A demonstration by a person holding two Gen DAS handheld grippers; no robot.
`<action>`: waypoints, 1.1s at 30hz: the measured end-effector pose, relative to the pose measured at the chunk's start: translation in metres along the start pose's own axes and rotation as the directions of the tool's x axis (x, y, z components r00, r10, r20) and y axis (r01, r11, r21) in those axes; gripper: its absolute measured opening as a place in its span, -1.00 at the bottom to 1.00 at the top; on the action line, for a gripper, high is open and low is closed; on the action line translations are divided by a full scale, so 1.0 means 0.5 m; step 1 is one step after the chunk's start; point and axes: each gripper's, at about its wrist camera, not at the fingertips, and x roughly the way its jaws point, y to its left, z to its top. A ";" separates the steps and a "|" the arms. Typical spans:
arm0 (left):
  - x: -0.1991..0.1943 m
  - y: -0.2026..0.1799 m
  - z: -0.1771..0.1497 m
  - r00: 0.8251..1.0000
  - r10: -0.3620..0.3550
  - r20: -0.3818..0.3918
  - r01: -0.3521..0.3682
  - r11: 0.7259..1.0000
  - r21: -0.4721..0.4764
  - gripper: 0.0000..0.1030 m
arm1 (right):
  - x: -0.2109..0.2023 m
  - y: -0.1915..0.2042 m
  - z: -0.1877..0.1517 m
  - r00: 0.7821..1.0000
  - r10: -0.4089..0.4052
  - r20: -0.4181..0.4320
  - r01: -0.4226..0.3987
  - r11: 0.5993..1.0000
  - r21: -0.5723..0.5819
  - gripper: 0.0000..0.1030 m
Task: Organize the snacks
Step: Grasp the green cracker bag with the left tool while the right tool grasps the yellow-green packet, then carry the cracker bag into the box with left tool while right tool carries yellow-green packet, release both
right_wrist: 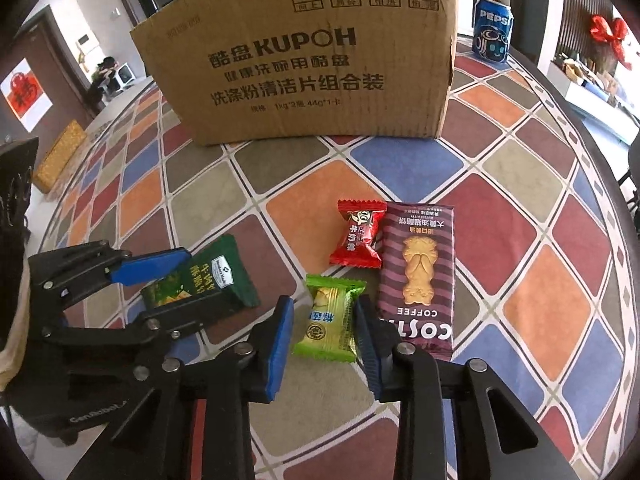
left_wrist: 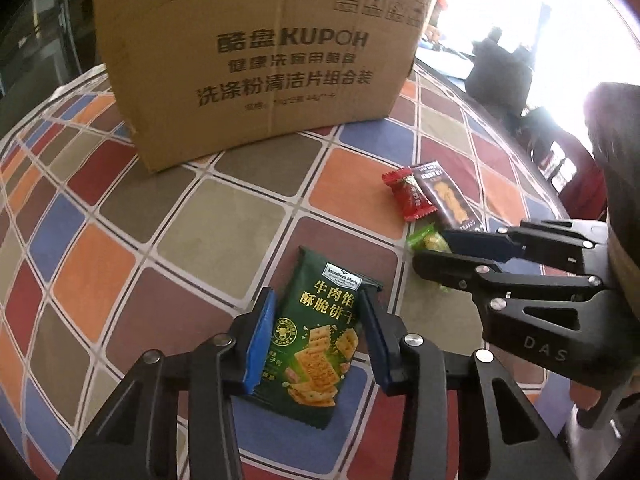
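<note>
A dark green cracker packet (left_wrist: 316,344) lies on the checked tablecloth, and my left gripper (left_wrist: 316,320) is shut on it, one blue pad on each long edge. The right wrist view shows that left gripper (right_wrist: 200,280) pinching the same packet (right_wrist: 212,280). My right gripper (right_wrist: 324,308) is shut on a small light green candy (right_wrist: 330,320); the left wrist view has this gripper (left_wrist: 434,248) with the candy (left_wrist: 430,240) between its tips. A red candy (right_wrist: 358,236) and a brown Costa biscuit packet (right_wrist: 418,276) lie just beyond. A large cardboard box (right_wrist: 304,60) stands behind.
A blue Pepsi can (right_wrist: 493,30) stands to the right of the box, near the round table's far edge. The tablecloth (right_wrist: 540,300) runs to the dark table rim on the right. A yellow block (right_wrist: 60,156) sits off the table at the left.
</note>
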 end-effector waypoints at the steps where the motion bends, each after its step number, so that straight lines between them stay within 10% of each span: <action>1: -0.002 0.001 -0.002 1.000 0.004 0.005 -0.004 1.000 -0.004 -0.23 | 0.001 0.000 0.000 1.000 -0.002 0.000 0.002 1.000 -0.003 -0.54; 12: 0.012 -0.036 -0.016 0.993 0.112 -0.024 -0.110 0.990 0.090 0.27 | -0.008 0.001 -0.010 1.000 0.026 0.008 -0.026 1.000 0.010 -0.59; 16: 0.005 -0.039 -0.020 0.994 0.109 0.002 -0.109 0.991 0.079 -0.14 | -0.012 -0.001 -0.016 1.000 0.022 0.015 -0.023 1.000 0.007 -0.59; 33: -0.094 -0.029 0.012 0.985 0.105 0.140 -0.099 0.994 -0.054 -0.16 | -0.063 0.001 0.001 0.995 0.050 0.091 -0.050 0.999 0.006 -0.59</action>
